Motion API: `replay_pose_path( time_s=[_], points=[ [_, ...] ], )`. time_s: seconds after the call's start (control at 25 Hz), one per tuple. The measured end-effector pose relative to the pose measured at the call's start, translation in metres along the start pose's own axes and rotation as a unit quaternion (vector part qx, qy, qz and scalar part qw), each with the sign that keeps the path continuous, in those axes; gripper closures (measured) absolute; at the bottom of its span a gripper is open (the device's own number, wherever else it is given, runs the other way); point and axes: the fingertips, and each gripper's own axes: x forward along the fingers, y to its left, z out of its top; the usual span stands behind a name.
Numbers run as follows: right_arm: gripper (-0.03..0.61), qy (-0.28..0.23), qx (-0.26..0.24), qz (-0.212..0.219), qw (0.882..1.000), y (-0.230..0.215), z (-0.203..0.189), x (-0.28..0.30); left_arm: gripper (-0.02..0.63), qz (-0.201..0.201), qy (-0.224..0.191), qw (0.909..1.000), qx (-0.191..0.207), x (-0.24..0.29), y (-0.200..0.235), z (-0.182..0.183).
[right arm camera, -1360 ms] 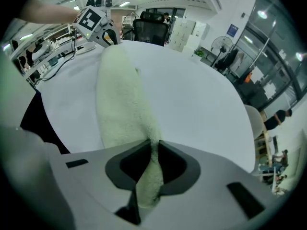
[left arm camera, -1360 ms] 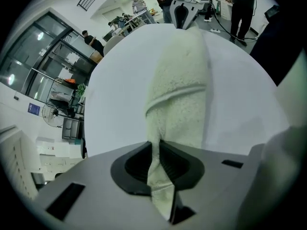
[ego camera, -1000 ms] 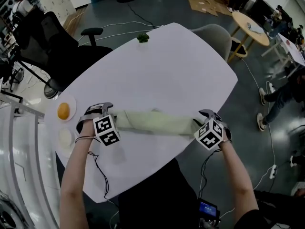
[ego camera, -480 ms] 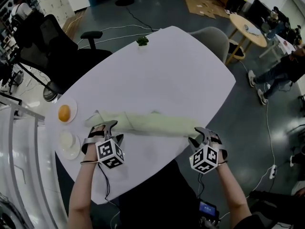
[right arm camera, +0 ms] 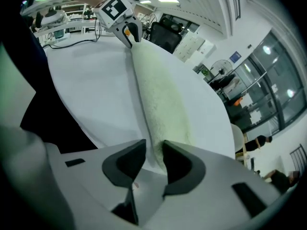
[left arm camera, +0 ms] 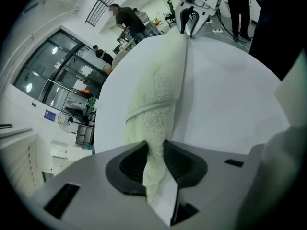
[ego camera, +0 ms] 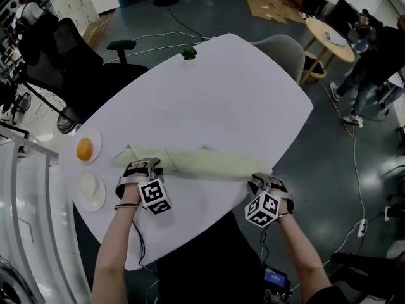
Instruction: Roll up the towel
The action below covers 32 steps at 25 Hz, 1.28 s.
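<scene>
Lying across the near part of the white table (ego camera: 221, 87), the pale green towel (ego camera: 202, 162) is a long, loose roll that runs from left to right in front of the person. The left gripper (left arm camera: 154, 150) is at the left part of the roll, a little inside its very end, which sticks out past it toward the two plates. Its jaws have just been closing, and they now stand narrow, with the fluffy cloth pinched between the two dark pads. The right gripper (right arm camera: 153, 150) is at the other end of the roll, near the table's edge. Its jaws have also just been closing. They stand narrow too, and the thin end of the towel goes in between them. Both grippers point down at the table, and from each gripper view the other one shows at the far end of the towel. At the left edge of the table, a small plate (ego camera: 95, 143) carries an orange fruit (ego camera: 84, 148), and just beside it a second plate (ego camera: 90, 190) holds something pale. A small green object (ego camera: 188, 52) lies at the far edge, well apart from the towel.
</scene>
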Motion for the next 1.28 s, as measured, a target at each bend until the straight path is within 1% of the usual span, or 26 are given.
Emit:
replay_pose_path(
  time_s=[0.08, 0.12, 0.28, 0.56, 0.76, 0.92, 1.12, 1.28],
  points=[
    [0.533, 0.004, -0.012, -0.008, 1.0, -0.006, 0.0, -0.003, 0.509, -0.003, 0.005, 0.9999, 0.012, -0.001, 0.004, 0.002],
    [0.538, 0.004, -0.017, -0.009, 1.0, -0.009, 0.0, -0.005, 0.517, -0.008, 0.005, 0.9998, 0.015, -0.002, 0.005, 0.003],
    [0.545, -0.003, -0.023, 0.001, 1.0, -0.023, 0.007, -0.016, 0.526, -0.032, 0.002, 0.9993, 0.019, -0.009, 0.01, 0.003],
    [0.546, -0.011, 0.001, 0.038, 0.999, -0.053, 0.018, -0.017, 0.526, -0.076, 0.001, 0.9971, 0.009, -0.01, 0.036, 0.008],
    [0.546, -0.001, 0.025, 0.063, 0.998, -0.075, 0.018, 0.002, 0.526, -0.089, 0.01, 0.996, 0.003, 0.001, 0.057, 0.014],
    [0.546, 0.008, 0.039, 0.073, 0.997, -0.086, 0.018, 0.02, 0.529, -0.095, 0.022, 0.9952, 0.003, 0.017, 0.064, 0.017],
    [0.54, 0.024, 0.043, 0.084, 0.995, -0.085, 0.016, 0.042, 0.535, -0.109, 0.033, 0.9934, -0.013, 0.037, 0.062, 0.016],
    [0.538, 0.023, 0.056, 0.087, 0.994, -0.084, 0.016, 0.055, 0.537, -0.105, 0.033, 0.9936, -0.023, 0.047, 0.066, 0.018]
  ],
)
